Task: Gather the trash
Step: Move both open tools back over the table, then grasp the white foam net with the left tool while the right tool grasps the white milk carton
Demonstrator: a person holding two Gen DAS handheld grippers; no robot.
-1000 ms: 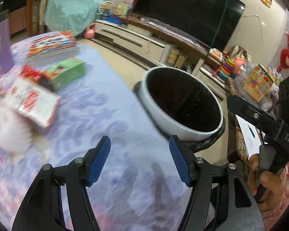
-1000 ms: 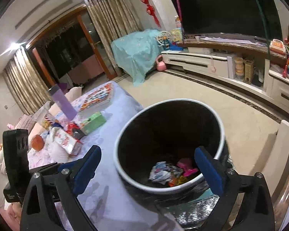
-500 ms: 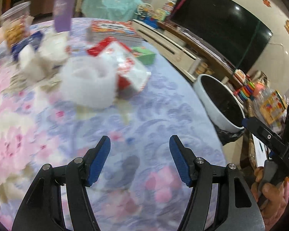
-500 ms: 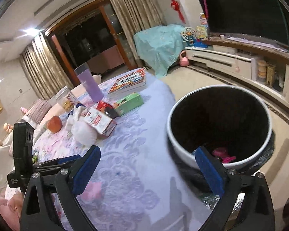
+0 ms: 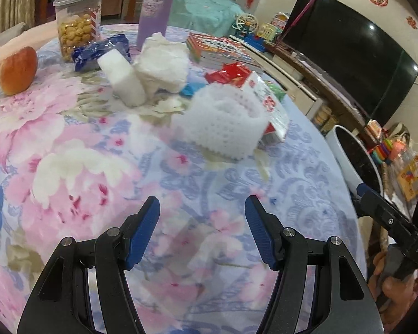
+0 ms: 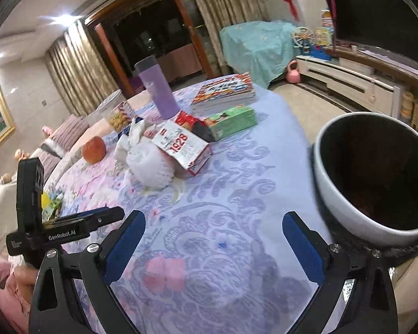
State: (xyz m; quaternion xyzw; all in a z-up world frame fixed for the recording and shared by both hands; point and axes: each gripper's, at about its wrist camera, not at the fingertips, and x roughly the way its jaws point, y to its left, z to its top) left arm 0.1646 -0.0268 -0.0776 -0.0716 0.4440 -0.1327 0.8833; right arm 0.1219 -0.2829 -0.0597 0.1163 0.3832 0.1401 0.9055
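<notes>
Two hand-held tools are aimed down over a tabletop (image 5: 69, 144) covered in a floral cloth. The left tool (image 5: 202, 231) and the right tool (image 6: 213, 240) are both held with jaws apart and nothing between them, probably readied for a pickup. The trash is clustered ahead of both: a white foam fruit net (image 5: 223, 123), crumpled tissue (image 5: 164, 64) and a red-and-white carton (image 6: 182, 146), well apart from the fingertips. A white bin (image 6: 373, 178) is placed just beside the tabletop's edge, right of the right tool, seemingly to receive it.
</notes>
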